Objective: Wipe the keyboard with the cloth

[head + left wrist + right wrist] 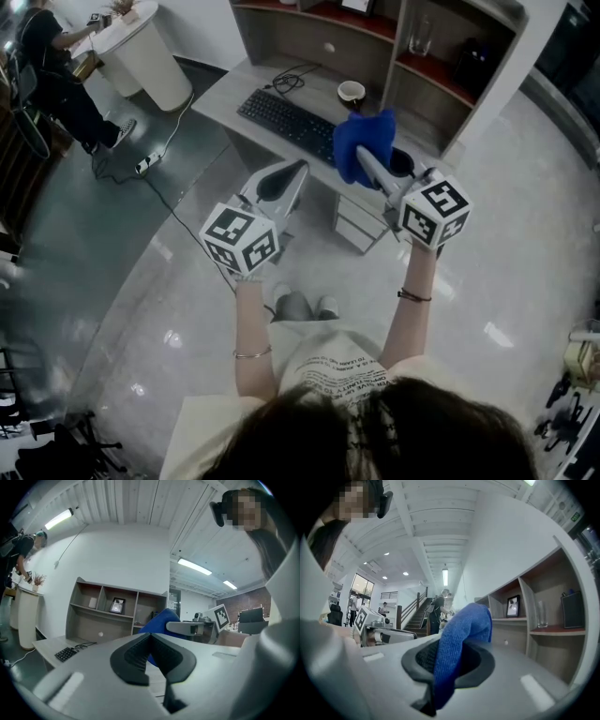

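The blue cloth (461, 634) is pinched between the closed jaws of the right claw (366, 159). It bunches above them, trails down past them, and is held up in the air. The black keyboard (286, 120) lies on the grey worktop (230, 94), beyond and to the left of that claw, and the cloth is not touching it. The left claw (151, 638) has its jaws pressed together on nothing and sits beside the right one, on its left. A cup (352, 92) stands on the worktop beyond the right claw, near the keyboard's end.
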`<state>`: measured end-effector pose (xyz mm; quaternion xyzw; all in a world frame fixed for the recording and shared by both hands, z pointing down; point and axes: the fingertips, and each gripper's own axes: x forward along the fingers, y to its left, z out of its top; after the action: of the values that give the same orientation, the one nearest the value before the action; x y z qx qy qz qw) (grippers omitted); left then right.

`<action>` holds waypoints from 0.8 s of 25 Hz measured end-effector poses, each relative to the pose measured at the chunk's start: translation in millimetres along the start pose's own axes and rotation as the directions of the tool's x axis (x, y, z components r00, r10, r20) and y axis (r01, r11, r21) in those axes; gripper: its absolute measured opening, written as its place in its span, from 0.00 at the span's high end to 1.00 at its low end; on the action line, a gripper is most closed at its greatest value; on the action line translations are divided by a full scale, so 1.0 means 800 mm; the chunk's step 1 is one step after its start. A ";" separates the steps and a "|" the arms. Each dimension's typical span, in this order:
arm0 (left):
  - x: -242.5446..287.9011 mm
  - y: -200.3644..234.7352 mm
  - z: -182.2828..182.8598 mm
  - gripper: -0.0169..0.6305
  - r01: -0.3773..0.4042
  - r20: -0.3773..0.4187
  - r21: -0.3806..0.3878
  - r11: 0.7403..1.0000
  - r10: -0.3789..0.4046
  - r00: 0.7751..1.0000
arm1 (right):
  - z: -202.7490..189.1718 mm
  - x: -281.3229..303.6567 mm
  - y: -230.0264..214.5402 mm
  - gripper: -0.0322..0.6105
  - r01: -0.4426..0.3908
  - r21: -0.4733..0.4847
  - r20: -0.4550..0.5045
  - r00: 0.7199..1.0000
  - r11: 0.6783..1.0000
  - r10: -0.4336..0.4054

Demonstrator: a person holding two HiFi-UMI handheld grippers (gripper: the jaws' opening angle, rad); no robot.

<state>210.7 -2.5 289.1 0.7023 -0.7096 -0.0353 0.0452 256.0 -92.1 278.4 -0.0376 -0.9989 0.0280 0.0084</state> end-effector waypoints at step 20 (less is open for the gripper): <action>0.042 0.062 -0.035 0.97 0.093 -0.058 -0.071 0.993 -0.097 0.994 | -0.032 0.055 -0.034 0.86 0.090 0.062 -0.051 0.995 0.994 -0.087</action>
<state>164.1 -35.2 323.0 0.7342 -0.6719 -0.0401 0.0890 210.7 -114.8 306.6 0.0066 -0.9976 0.0586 0.0350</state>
